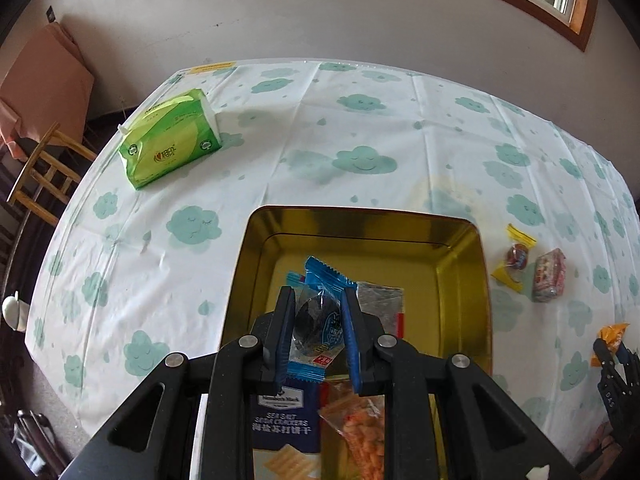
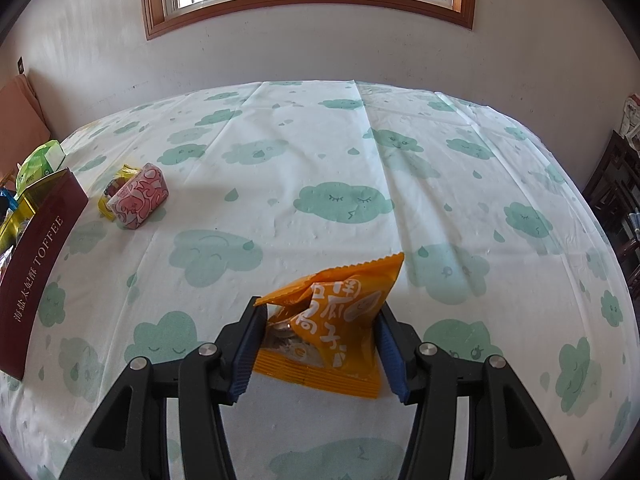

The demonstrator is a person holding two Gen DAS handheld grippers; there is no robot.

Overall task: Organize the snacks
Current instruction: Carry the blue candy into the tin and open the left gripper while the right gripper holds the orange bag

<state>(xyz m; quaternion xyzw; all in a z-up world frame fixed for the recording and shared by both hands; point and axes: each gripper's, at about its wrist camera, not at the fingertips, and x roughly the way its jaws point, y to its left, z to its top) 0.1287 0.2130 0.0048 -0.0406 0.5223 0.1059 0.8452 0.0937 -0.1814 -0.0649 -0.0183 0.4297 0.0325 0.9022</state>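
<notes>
A: Now, left gripper point(image 1: 316, 312) over the tin point(image 1: 460, 240), fingers pinching the blue packet point(image 1: 320, 292) by its clear middle, dark sweet showing through. The packet hangs above the tin floor, not yet down, we judge.

B: Agreed. Already in the tin: a cracker pack point(image 1: 284, 420), an orange-red snack bag point(image 1: 360, 432), a silvery wrapper point(image 1: 380, 292). The far half is bare gold. We'd carry the packet forward over that bare part, lower until its tail touches, then spread the fingers. Dropped from height, it could bounce off the pile.

A: Right gripper point(image 2: 318, 340)?

B: Fingers closed on the orange packet point(image 2: 340, 312), squeezing its sides so it crumples. Its bottom seam looks to rest on the bench point(image 2: 320, 140), well right of the tin. We'd hold it there until the left clears, since the tin is narrow for two.

A: Left to gather: the yellow sweet point(image 1: 514, 258) and pink pack point(image 1: 549, 276), side by side just right of the tin. The tissue pack point(image 1: 172, 138) is no snack; leave it.
</notes>
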